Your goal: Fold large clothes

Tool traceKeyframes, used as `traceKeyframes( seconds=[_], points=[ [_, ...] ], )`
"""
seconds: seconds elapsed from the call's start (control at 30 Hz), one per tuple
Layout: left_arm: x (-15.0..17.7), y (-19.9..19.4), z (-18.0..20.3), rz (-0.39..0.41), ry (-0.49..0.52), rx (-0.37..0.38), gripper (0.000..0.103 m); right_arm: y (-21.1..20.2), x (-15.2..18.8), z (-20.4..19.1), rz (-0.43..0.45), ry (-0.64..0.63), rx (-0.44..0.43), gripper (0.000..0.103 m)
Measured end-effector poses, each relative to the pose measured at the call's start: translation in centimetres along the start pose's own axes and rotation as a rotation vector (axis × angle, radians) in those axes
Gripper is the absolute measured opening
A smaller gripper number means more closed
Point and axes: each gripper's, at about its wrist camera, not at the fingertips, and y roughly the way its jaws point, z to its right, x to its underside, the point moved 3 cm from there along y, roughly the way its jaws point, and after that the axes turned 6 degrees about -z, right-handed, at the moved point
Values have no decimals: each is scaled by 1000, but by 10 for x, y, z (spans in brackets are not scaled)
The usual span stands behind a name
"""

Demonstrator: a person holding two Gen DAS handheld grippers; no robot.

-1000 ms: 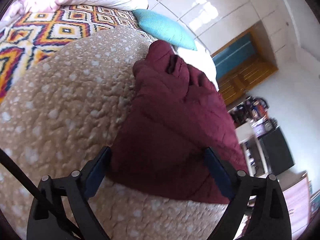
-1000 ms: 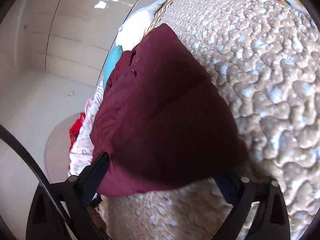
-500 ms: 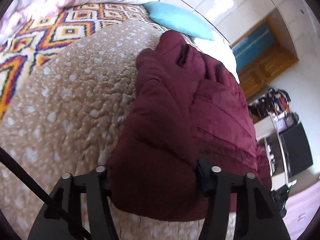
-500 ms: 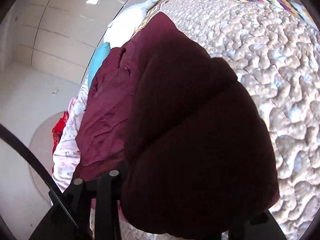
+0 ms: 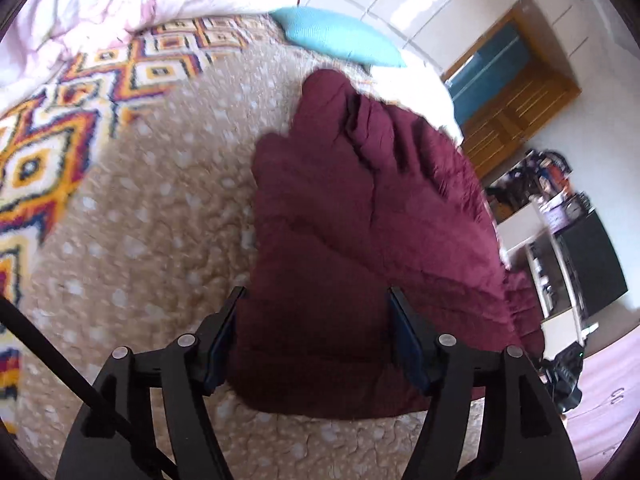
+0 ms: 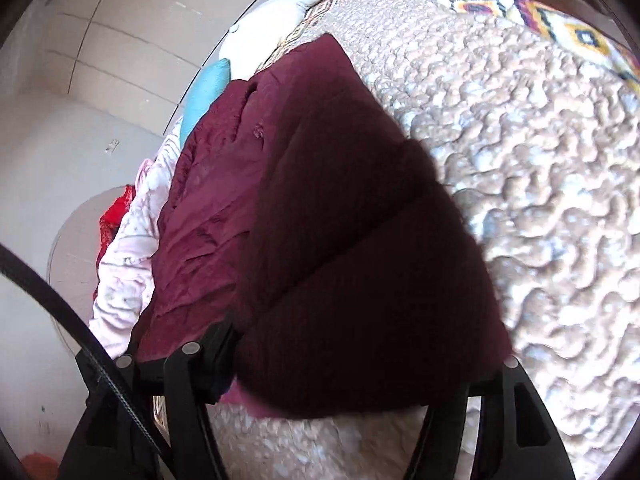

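Observation:
A dark maroon quilted jacket (image 5: 360, 220) lies on a tan speckled bedspread (image 5: 152, 216). In the left wrist view my left gripper (image 5: 316, 336) is shut on the jacket's near hem, with the thick padding bunched between its fingers. In the right wrist view the jacket (image 6: 340, 220) fills the middle, its near edge lifted and folded over. My right gripper (image 6: 352, 364) is shut on that edge; its right finger is hidden under the cloth.
A bright patterned blanket (image 5: 60, 120) lies left of the bedspread. A turquoise pillow (image 5: 340, 40) and white bedding (image 5: 100, 4) sit at the bed's head. A wooden cabinet (image 5: 516, 92) and a desk with a dark screen (image 5: 592, 256) stand at the right.
Both grippers have closed on the jacket's near hem and lifted it. The hem now rises toward the cameras and folds toward the collar.

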Motion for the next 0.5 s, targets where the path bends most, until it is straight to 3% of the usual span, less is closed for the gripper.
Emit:
traceKeyframes(
  seconds=[0.13, 0.23, 0.4, 0.5],
  points=[
    [-12, -34, -7, 107, 50, -132, 74, -25, 3, -12, -7, -84, 29, 74],
    [-27, -39, -7, 113, 77, -187, 74, -39, 7, -18, 5, -118, 71, 74],
    [-50, -19, 3, 77, 117, -187, 77, -59, 18, -15, 8, -151, 156, 76],
    [-68, 5, 8, 23, 133, -142, 77, -76, -1, -21, 90, -197, 217, 80]
  ],
)
